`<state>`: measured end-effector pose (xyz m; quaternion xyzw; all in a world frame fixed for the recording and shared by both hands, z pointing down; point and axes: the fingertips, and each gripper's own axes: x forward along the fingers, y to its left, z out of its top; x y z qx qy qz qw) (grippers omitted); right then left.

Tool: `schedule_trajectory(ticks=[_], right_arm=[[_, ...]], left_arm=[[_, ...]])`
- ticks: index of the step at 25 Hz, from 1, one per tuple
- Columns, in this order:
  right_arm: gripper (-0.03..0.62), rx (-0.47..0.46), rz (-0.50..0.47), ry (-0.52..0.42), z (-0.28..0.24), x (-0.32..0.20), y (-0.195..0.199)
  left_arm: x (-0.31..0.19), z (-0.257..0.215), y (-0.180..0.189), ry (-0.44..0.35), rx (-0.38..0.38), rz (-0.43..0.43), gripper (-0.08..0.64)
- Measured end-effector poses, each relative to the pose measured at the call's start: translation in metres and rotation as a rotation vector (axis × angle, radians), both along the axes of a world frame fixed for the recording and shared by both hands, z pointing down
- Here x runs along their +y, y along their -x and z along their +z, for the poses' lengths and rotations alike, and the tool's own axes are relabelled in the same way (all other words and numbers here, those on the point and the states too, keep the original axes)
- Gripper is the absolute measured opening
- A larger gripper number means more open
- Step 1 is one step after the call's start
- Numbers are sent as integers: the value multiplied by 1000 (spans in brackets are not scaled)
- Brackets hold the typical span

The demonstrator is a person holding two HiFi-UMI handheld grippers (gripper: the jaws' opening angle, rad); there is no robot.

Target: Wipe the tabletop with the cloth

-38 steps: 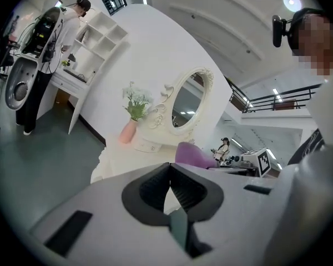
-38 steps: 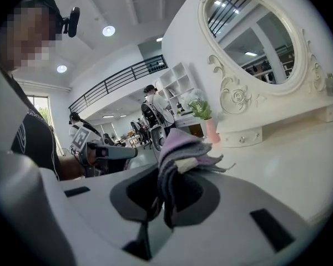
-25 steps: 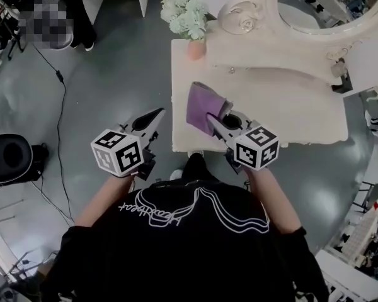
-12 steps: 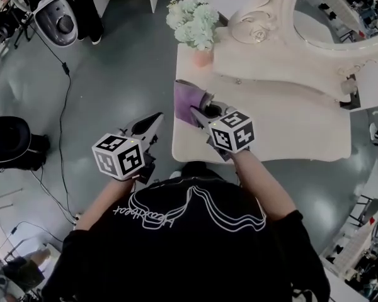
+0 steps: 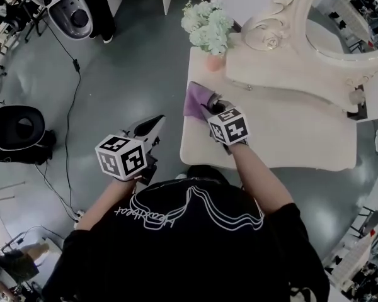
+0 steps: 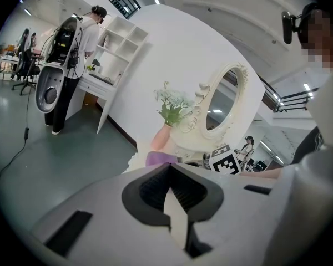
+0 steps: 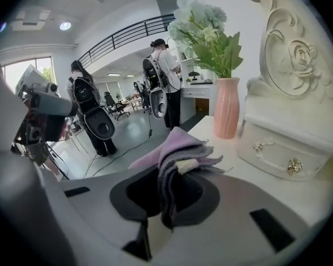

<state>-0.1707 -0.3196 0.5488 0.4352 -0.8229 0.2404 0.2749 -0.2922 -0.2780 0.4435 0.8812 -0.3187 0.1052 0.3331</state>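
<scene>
Right gripper [image 5: 210, 108] was clamped on the bunched purple fabric cloth [image 5: 194, 99], pressing it onto the cream dressing desk [image 5: 290, 137] at its left edge, near the back-left corner. The pink vase of pale flowers [image 5: 213, 61] stood just beyond. Left gripper [image 5: 154, 123] hung off the desk past the left edge, jaws together, nothing between them.

Step judged: mid-wipe, at the left end of a stroke. Next move likely calls for dragging the cloth back right across the bare top, keeping it pressed down and clear of the vase.

Versus a second earlier: the cloth had gone from further in to the left edge; the left gripper had barely moved.
</scene>
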Motion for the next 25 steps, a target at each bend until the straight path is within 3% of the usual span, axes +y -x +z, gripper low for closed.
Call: schedule_trajectory(ticks=[11, 25], right_arm=[[51, 210, -44, -14, 21, -2, 0], [49, 189, 43, -21, 21, -1, -10]], left_arm=[[-1, 16, 23, 45, 26, -15, 5], [4, 33, 31, 103, 45, 20, 5]])
